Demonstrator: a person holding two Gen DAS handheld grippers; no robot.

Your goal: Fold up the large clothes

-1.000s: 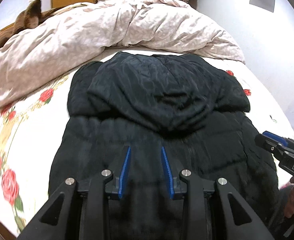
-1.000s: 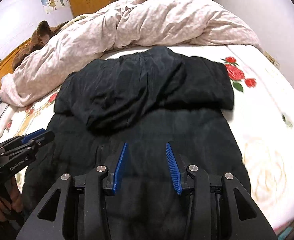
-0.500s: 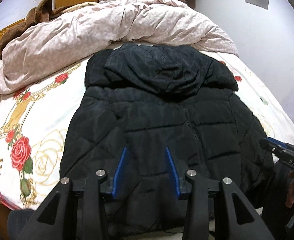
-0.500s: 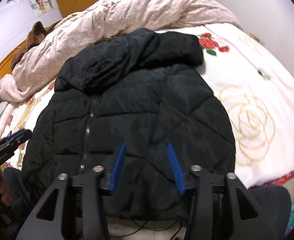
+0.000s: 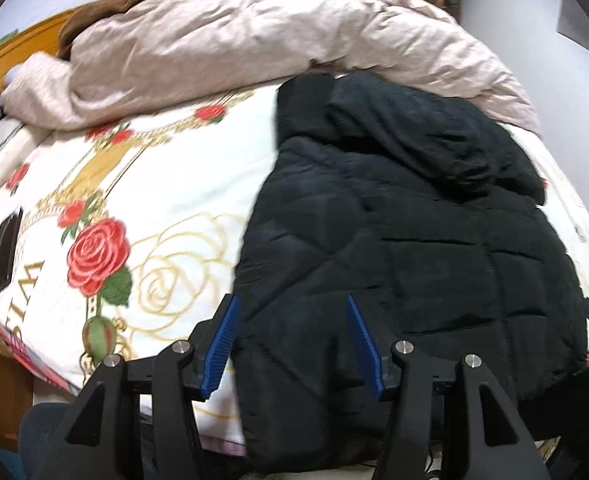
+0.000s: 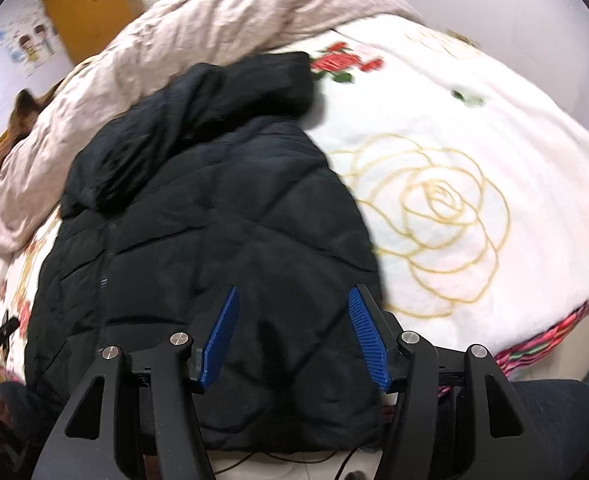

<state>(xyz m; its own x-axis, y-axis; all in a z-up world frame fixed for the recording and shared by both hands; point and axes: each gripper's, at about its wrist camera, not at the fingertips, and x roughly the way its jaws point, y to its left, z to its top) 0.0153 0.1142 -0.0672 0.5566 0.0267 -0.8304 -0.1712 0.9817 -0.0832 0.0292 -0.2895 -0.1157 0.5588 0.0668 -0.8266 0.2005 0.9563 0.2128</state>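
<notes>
A black quilted hooded jacket (image 5: 414,248) lies flat on the bed, hood (image 5: 426,136) folded over at the far end and hem hanging at the near edge. My left gripper (image 5: 291,300) hovers over the hem's left corner. Its jaws are opening, with fabric showing in the gap but the blue pads (image 5: 222,340) not pressing on it. My right gripper (image 6: 294,292) hovers over the right part of the jacket's (image 6: 214,240) hem. Its jaws are also opening, and nothing is gripped between its pads (image 6: 368,340).
A rumpled pink duvet (image 5: 234,48) is piled along the far side of the rose-patterned sheet (image 5: 154,208). A black phone (image 5: 6,248) lies at the sheet's left edge. A person's knee in dark trousers (image 6: 554,408) is at the bed's near edge. The wooden headboard (image 5: 14,56) is far left.
Both grippers drew back from over the hood and the jacket's middle to its hem at the near bed edge. The left shifted left and the right shifted right. Both pairs of jaws widened.
</notes>
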